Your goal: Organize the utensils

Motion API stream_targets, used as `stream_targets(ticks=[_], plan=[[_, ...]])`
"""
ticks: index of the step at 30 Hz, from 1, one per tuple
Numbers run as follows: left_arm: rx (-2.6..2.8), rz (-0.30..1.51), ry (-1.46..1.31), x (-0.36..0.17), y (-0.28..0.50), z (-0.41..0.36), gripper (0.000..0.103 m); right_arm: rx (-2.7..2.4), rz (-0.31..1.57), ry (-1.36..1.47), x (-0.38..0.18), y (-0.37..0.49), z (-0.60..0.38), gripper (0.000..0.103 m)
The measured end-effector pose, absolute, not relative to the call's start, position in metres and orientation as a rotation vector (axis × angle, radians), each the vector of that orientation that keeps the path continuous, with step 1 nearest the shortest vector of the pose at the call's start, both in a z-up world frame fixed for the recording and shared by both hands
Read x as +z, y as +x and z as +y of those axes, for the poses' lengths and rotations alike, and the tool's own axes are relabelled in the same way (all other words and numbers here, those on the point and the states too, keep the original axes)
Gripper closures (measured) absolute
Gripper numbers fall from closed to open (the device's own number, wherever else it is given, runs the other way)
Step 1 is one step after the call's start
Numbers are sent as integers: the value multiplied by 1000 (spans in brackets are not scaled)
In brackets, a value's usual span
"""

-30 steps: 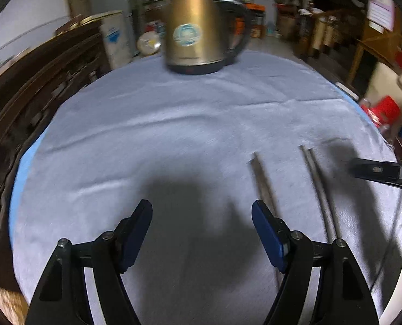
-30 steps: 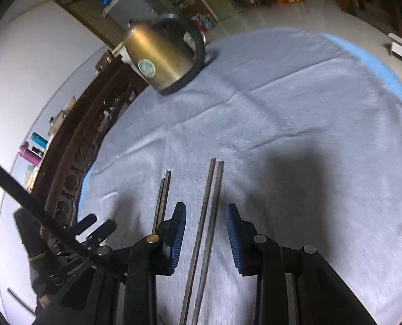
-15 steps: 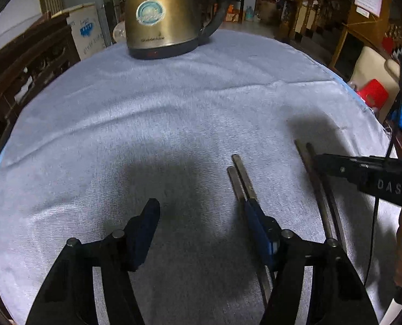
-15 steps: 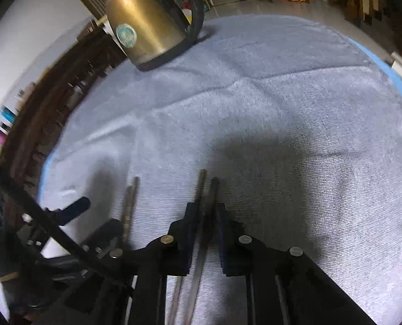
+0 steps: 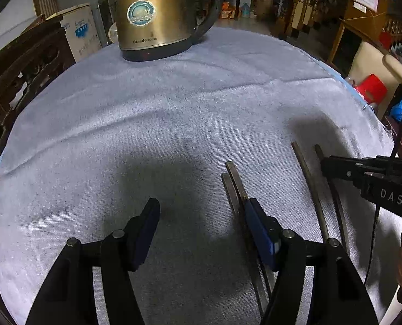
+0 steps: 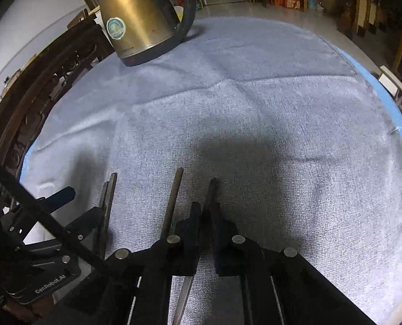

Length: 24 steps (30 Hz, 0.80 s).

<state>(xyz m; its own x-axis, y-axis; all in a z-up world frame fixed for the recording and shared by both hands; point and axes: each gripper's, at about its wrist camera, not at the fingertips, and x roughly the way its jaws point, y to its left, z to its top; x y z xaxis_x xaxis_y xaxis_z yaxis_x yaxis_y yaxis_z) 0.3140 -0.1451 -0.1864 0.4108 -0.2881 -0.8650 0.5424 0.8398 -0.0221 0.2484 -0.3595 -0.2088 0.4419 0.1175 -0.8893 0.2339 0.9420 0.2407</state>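
- Right gripper: jaws squeezed nearly together, and one dark chopstick from the right-hand pair sits pinched between the pads, tip poking out ahead of them.
- Its partner chopstick lies on the cloth just left of that gripper's left finger, outside the grip, and the two sticks splay apart a bit toward their tips.
- Left gripper: jaws spread wide with only bare cloth between them. It isn't holding anything.
- The left gripper's right finger with its blue pad is right over the other pair of chopsticks, which lie side by side and touching on the cloth, running out from under that finger. Can't tell if the pad actually touches them.
- From the left wrist view the right-hand pair shows further right as two curved dark rods, with the right gripper's black body marked "DAS" over the outer one.
- Everything sits on a grey-blue towel-like tablecloth covering a round table, rumpled in a few spots.
- At the far edge of the table there's a brass-coloured electric kettle with a black handle and a round sticker, well apart from the chopsticks.
- Dark carved wooden furniture hugs the left side of the table.
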Motion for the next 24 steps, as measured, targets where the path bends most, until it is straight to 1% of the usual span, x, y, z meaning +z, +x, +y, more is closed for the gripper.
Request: stream_targets(ticks=[8,12,15,17,19,20,21,22,23,24], plan=[[-509,1043,284,-189,321,-122,35,-49,1117,380,-210,246,-365,94],[-489,1075,282,-191,326,-126,37,-53,1129,384,-211,247,-366,95],[-488,1082,312,-192,329,-137,37,-62,1182,365,-210,255,-362,91],[-489,1098,309,-192,333,-141,42,-77,1221,342,-210,265,-358,91],[-496,1105,310,-191,337,-145,57,-95,1252,317,-209,272,-355,91],[-497,1108,310,-190,339,-146,61,-108,1264,299,-209,277,-353,91],[-498,1112,307,-189,341,-147,72,-122,1272,275,-209,281,-350,92],[-499,1118,302,-189,344,-149,86,-133,1279,241,-208,284,-346,92],[-498,1126,294,-189,346,-150,92,-137,1286,209,-208,286,-342,92],[-498,1135,283,-189,349,-150,94,-139,1289,174,-208,287,-337,93]])
